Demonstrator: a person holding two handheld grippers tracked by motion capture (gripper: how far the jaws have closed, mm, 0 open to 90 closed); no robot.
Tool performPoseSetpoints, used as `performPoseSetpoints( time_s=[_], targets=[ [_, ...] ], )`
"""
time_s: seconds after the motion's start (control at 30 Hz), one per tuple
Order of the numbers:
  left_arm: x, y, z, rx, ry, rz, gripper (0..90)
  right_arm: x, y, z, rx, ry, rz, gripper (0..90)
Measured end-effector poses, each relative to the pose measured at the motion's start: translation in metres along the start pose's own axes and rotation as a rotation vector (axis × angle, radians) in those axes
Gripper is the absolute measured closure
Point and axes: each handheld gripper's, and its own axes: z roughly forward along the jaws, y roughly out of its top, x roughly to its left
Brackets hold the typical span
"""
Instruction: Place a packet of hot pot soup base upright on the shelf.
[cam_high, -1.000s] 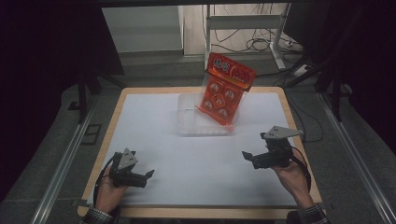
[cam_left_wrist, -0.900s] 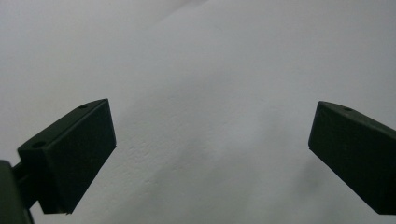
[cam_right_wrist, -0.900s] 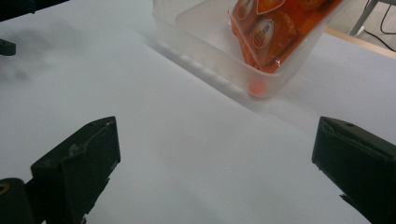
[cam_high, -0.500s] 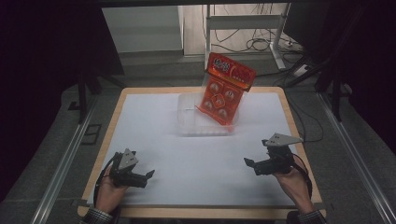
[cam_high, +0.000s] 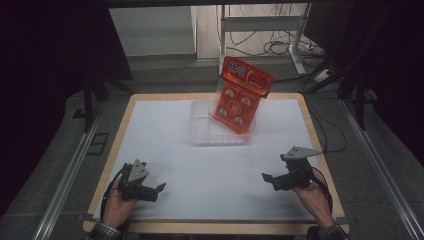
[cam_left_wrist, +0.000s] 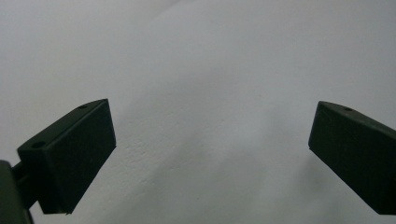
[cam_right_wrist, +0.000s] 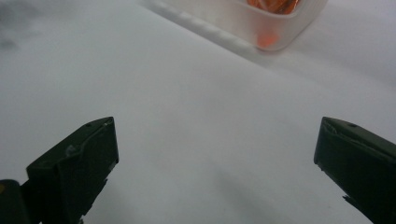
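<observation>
In the high view, an orange plastic snack packet (cam_high: 243, 97) with round printed pictures is seen standing tilted in a clear, shallow plastic container (cam_high: 220, 127) at the far middle of the white-covered table (cam_high: 165, 130), its lower edge inside the container and its top leaning to the far right. The left tool (cam_high: 159, 187) is held low at the near left corner and the right tool (cam_high: 266, 178) at the near right; both are kept well apart from the packet, probably so that the container is left free.

In the left gripper view, the left tool's jaws are held wide apart over bare white table, with nothing between them.

In the right gripper view, the right tool's jaws are likewise spread and empty, and the container's corner (cam_right_wrist: 261, 23) with some orange inside is seen far ahead, so this tool is judged better aimed for a reach.
</observation>
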Motion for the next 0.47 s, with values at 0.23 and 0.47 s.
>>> performPoseSetpoints(
  time_s=[0.23,0.47],
  targets=[
    [-0.002,0.000,0.002,0.015,-0.002,0.018,0.0,-0.007,-0.010,0.008,0.023,-0.015,-0.001,0.0],
    [-0.002,0.001,0.003,0.014,-0.005,0.012,0.0,-0.011,-0.015,0.013,0.045,-0.035,-0.008,0.0]
  ],
)
